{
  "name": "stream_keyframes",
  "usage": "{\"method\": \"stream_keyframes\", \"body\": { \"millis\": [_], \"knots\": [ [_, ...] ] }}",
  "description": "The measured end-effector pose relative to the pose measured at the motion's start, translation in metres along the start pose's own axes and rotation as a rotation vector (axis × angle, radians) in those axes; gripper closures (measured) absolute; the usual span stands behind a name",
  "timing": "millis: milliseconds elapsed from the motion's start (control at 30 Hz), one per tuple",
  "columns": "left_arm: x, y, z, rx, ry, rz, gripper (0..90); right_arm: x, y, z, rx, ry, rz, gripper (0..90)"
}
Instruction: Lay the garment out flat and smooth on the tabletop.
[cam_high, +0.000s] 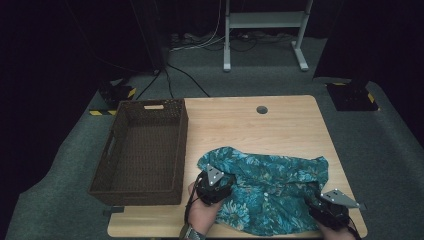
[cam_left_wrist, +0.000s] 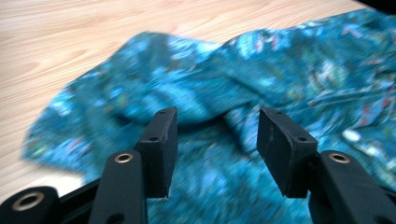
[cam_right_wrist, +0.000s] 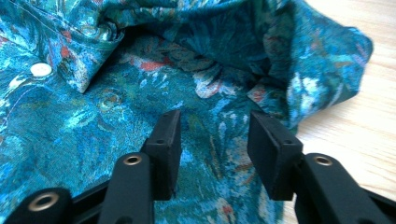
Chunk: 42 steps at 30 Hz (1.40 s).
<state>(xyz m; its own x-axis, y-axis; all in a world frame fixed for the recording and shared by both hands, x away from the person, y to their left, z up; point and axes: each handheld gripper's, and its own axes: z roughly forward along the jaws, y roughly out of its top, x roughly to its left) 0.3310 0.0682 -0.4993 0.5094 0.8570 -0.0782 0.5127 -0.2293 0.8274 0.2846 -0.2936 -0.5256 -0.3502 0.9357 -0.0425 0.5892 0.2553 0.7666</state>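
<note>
Both grippers parted, nothing clamped: left gripper (cam_high: 214, 186) hovering over the near-left hem, right gripper (cam_high: 330, 209) over the near-right corner, pads (cam_right_wrist: 167, 140) clear of the cloth. Teal floral shirt (cam_high: 265, 192) crumpled across the lower centre and lower right of the high view, on the wooden table (cam_high: 280, 125). Best next move, probably: pick a single layer at each side, bite well in from the edge, lift together, avoid the loose fold (easy to grab two layers). Count: one shirt, two grippers, one empty wicker basket (cam_high: 116, 180) just left of the shirt, one white button (cam_right_wrist: 40, 69) seen upper left in the right gripper view.
</note>
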Motion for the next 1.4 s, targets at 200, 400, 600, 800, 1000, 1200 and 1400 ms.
{"method": "stream_keyframes", "body": {
  "millis": [200,400,600,800,1000,1200,1400],
  "knots": [
    [-0.013,0.002,0.023,0.028,-0.036,0.007,46.5,0.001,-0.008,0.007,0.032,0.015,0.007,51.9],
    [-0.022,-0.006,0.046,0.092,-0.063,0.022,44.2,0.000,-0.010,0.006,0.019,0.022,0.017,52.0],
    [-0.025,-0.007,0.059,0.137,-0.054,0.048,48.5,0.000,-0.011,0.006,0.011,0.023,0.012,52.5],
    [-0.027,-0.002,0.063,0.152,-0.065,0.115,68.9,0.000,-0.012,0.007,0.005,0.025,0.009,53.4],
    [-0.030,0.010,0.060,0.104,-0.074,0.134,81.4,0.001,-0.012,0.007,0.001,0.026,0.004,54.7],
    [-0.025,0.038,0.062,0.037,-0.059,0.115,81.4,0.001,-0.013,0.007,-0.004,0.028,0.003,55.2],
    [-0.017,0.066,0.075,-0.011,-0.035,0.094,81.5,0.001,-0.013,0.007,-0.007,0.031,0.002,55.6]
  ]
}}
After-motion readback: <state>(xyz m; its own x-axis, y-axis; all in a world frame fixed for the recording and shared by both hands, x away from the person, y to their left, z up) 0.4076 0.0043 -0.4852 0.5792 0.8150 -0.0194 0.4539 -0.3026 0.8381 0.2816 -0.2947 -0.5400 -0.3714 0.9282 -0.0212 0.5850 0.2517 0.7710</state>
